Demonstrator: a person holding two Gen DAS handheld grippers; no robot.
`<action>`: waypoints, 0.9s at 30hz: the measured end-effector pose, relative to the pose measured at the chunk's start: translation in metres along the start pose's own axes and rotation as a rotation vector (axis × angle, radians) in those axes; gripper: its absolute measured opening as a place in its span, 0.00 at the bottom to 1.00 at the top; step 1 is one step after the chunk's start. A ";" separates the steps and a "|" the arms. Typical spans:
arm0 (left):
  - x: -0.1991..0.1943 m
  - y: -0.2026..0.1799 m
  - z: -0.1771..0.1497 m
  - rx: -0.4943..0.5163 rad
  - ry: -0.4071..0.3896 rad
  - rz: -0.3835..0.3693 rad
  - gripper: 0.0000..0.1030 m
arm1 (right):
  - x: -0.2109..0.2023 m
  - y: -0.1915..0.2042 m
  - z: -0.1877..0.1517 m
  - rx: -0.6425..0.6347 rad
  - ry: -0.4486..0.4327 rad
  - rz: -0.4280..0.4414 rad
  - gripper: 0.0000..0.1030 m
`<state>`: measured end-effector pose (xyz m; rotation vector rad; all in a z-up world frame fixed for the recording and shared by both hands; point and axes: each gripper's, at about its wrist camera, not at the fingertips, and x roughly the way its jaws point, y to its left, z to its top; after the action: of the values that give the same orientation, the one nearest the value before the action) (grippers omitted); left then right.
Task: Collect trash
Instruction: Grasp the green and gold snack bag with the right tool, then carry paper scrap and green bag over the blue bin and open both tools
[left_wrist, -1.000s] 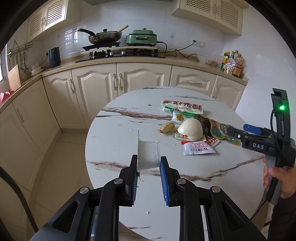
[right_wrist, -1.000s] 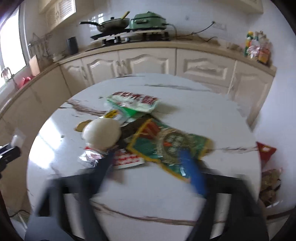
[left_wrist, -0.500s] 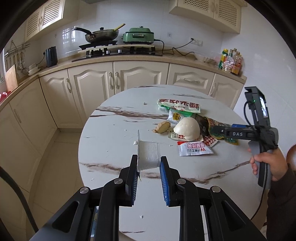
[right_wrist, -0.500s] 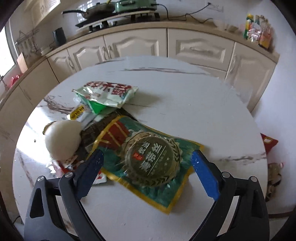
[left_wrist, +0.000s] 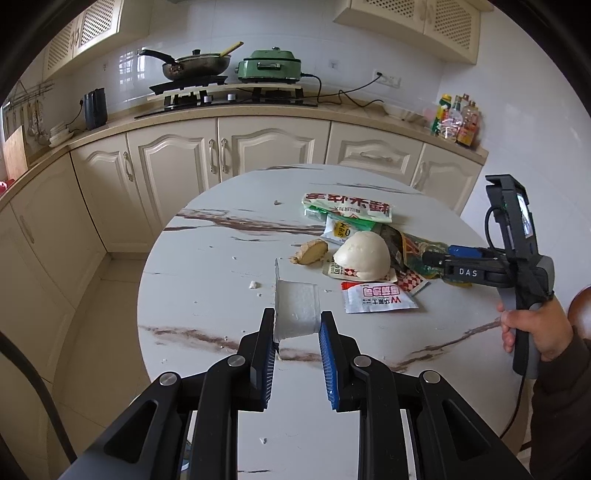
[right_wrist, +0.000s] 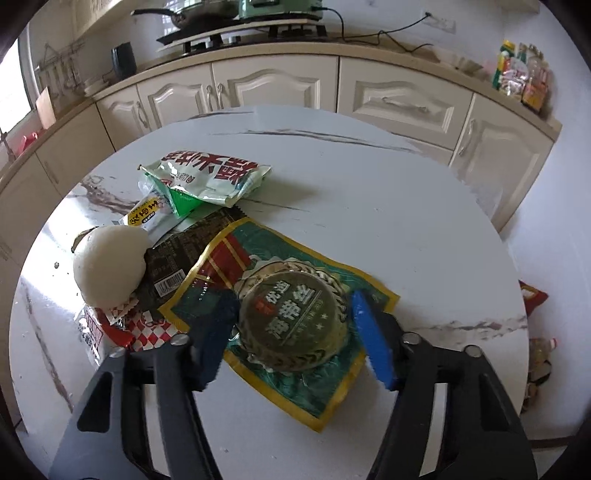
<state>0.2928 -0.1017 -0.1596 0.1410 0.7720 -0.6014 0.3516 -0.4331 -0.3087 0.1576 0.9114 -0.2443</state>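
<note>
My left gripper (left_wrist: 297, 321) is shut on a white plastic cup (left_wrist: 295, 304), held on its side above the round marble table (left_wrist: 207, 280). To the right lies a heap of trash: a white bun (right_wrist: 110, 266), a green-and-white bag (right_wrist: 207, 177), a yellow sachet (right_wrist: 146, 214), a dark wrapper (right_wrist: 173, 258) and a red-and-white sachet (left_wrist: 376, 301). My right gripper (right_wrist: 291, 314) straddles the round emblem of a green-and-gold packet (right_wrist: 273, 254). Its jaws are closing, one pad on each side of the emblem, with a small gap still showing.
A piece of ginger (left_wrist: 312, 253) lies left of the bun. Crumbs dot the table near the cup. Cream cabinets (left_wrist: 229, 162) and a counter with a stove (left_wrist: 229, 98) run behind the table. More wrappers (right_wrist: 532, 295) lie on the floor at right.
The right gripper came down and forward over the green-and-gold packet, and its jaws have narrowed around the emblem. The left gripper still holds the cup in the same spot.
</note>
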 end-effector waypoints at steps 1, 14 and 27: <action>-0.001 -0.001 -0.001 0.000 -0.001 -0.001 0.19 | -0.001 0.000 -0.001 -0.004 -0.001 0.002 0.59; -0.017 0.004 -0.003 -0.011 -0.018 -0.011 0.19 | -0.026 -0.001 -0.011 0.001 -0.065 -0.002 0.53; -0.075 0.043 -0.021 -0.098 -0.113 -0.022 0.19 | -0.137 0.106 0.011 -0.183 -0.280 0.124 0.54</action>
<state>0.2624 -0.0251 -0.1270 0.0083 0.6924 -0.5860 0.3089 -0.3144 -0.1894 0.0094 0.6383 -0.0643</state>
